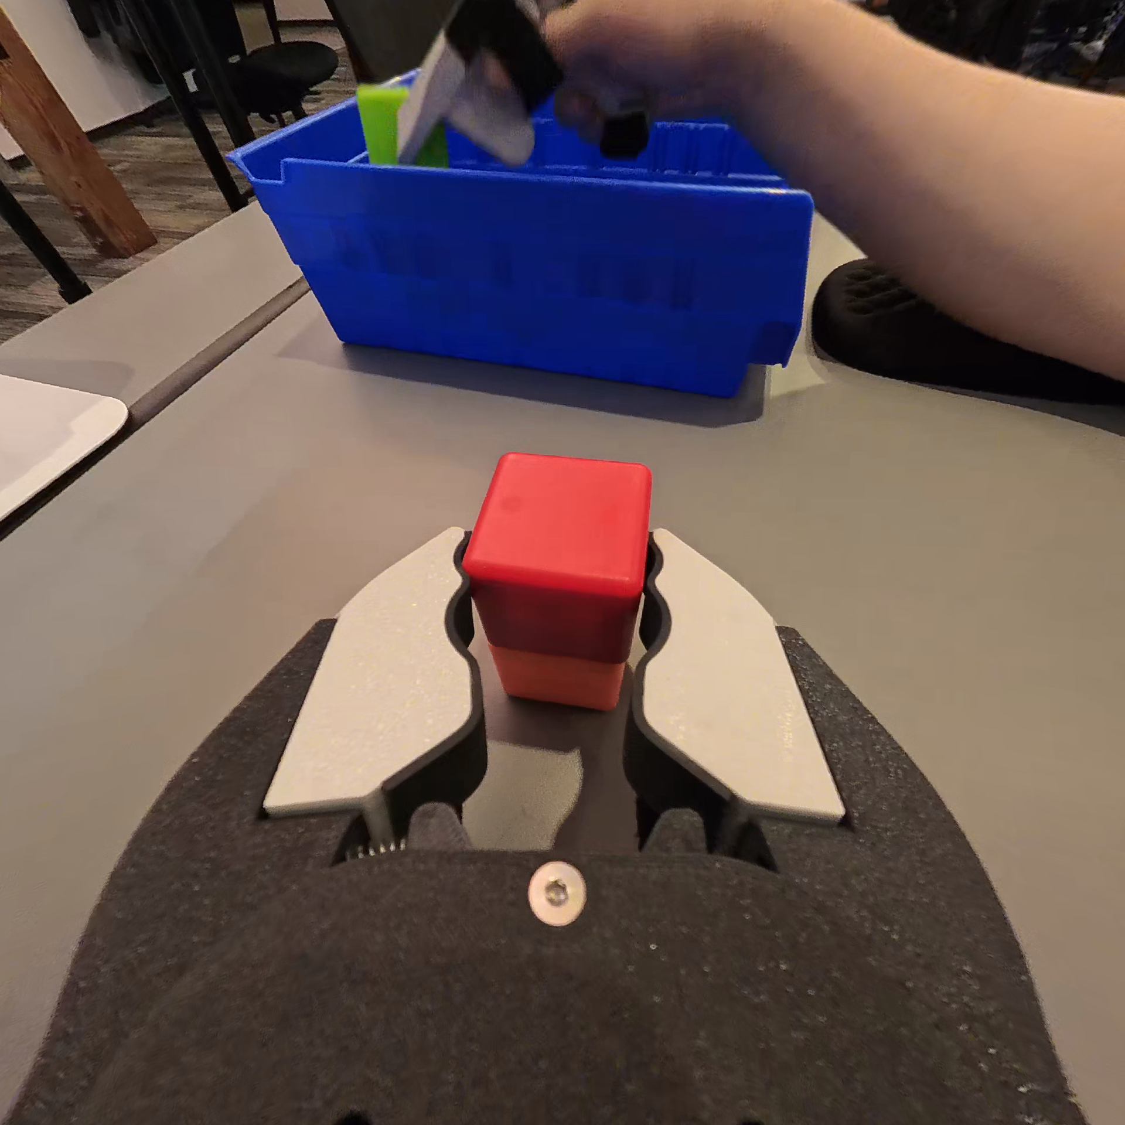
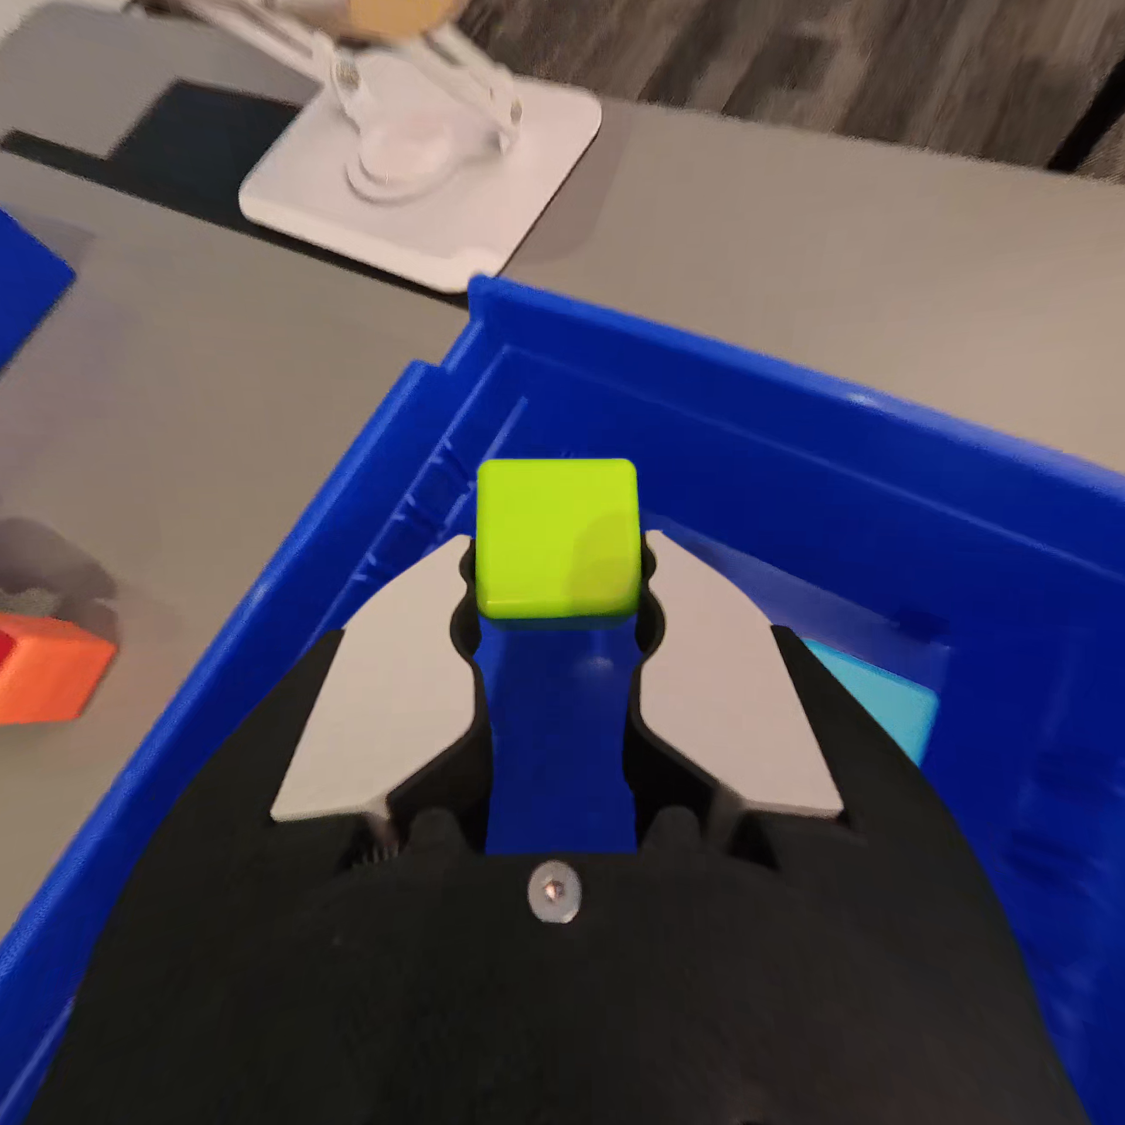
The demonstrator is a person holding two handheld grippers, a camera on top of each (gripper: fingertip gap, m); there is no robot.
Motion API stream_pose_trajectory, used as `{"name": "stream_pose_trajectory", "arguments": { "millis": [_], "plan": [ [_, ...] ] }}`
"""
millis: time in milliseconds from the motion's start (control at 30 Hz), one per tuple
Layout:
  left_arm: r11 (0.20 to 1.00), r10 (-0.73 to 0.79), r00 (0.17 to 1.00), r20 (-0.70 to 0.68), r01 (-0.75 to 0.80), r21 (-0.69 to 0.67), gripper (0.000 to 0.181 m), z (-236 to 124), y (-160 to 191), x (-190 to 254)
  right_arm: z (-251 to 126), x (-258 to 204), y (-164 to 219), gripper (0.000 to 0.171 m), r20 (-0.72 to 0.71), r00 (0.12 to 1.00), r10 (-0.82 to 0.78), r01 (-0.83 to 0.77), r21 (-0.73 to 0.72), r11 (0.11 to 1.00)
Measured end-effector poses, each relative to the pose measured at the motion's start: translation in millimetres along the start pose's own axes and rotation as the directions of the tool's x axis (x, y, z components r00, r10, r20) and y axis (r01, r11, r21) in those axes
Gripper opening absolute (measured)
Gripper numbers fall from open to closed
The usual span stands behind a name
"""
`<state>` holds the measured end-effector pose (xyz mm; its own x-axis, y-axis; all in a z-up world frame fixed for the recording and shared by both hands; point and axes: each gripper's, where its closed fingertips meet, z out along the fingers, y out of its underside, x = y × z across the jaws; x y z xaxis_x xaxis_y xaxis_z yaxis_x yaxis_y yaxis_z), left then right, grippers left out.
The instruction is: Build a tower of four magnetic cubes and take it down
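Cubes half stacked: left tongs point(image 1: 557, 599) clamped red cube point(image 1: 557, 536) atop orange cube point(image 1: 557, 685); right tongs point(image 2: 557, 578) gripped green cube point(image 2: 557, 539) inside blue bin point(image 2: 791, 414) at twelve o'clock. Next, probably, carrying green onto red squarely.

This looks like an office or lab workroom. A plain grey table point(image 1: 852, 548) carries a blue plastic parts bin point(image 1: 548, 274) and, at the far left, a white desk-stand base point(image 2: 420, 176). Beyond it, a black swivel chair point(image 1: 280, 67) and a wooden post point(image 1: 67, 152) stand on wood-look flooring point(image 1: 152, 152).
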<state>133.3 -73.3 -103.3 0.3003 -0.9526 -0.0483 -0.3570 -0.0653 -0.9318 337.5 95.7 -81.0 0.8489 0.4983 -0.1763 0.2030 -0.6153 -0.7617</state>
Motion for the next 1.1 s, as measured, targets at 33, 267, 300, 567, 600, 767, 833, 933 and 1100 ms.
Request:
{"name": "stream_pose_trajectory", "arguments": {
  "millis": [33,267,300,567,600,767,833,933,1100],
  "plan": [
    [1.000,0.003,1.000,0.002,-0.003,0.000,0.052,0,0,0,9,-1,7,0.050,0.007,1.000,-0.017,0.017,-0.027,0.999],
    [1.000,0.014,1.000,0.016,-0.014,-0.008,0.053,0,1,-1,41,10,49,0.051,-0.078,0.978,-0.192,0.167,-0.249,0.954],
    [0.999,0.026,0.999,0.020,-0.026,-0.021,0.056,1,3,0,42,13,52,0.051,-0.085,0.975,-0.203,0.174,-0.266,0.948],
    [0.958,0.172,0.984,0.042,-0.158,-0.238,0.069,4,36,2,-14,-11,-4,0.063,-0.016,0.973,-0.229,0.228,-0.027,0.973],
    [0.955,0.176,0.983,0.045,-0.160,-0.249,0.069,5,37,1,-25,-27,-17,0.064,0.016,0.963,-0.270,0.270,0.031,0.962],
    [0.950,0.147,0.989,0.030,-0.132,-0.284,0.063,7,42,0,-65,-141,-40,0.066,0.212,0.789,-0.577,0.542,0.202,0.816],
    [0.946,0.128,0.992,0.016,-0.118,-0.301,0.058,8,45,0,-68,-185,-27,0.067,0.320,0.695,-0.644,0.616,0.198,0.763],
    [0.945,0.104,0.994,-0.011,-0.103,-0.311,0.053,9,46,1,-63,-232,1,0.068,0.450,0.534,-0.716,0.721,0.201,0.663],
    [0.943,0.079,0.996,-0.032,-0.085,-0.323,0.052,10,48,2,-25,-259,38,0.071,0.567,0.455,-0.686,0.778,0.122,0.617]
  ]
}}
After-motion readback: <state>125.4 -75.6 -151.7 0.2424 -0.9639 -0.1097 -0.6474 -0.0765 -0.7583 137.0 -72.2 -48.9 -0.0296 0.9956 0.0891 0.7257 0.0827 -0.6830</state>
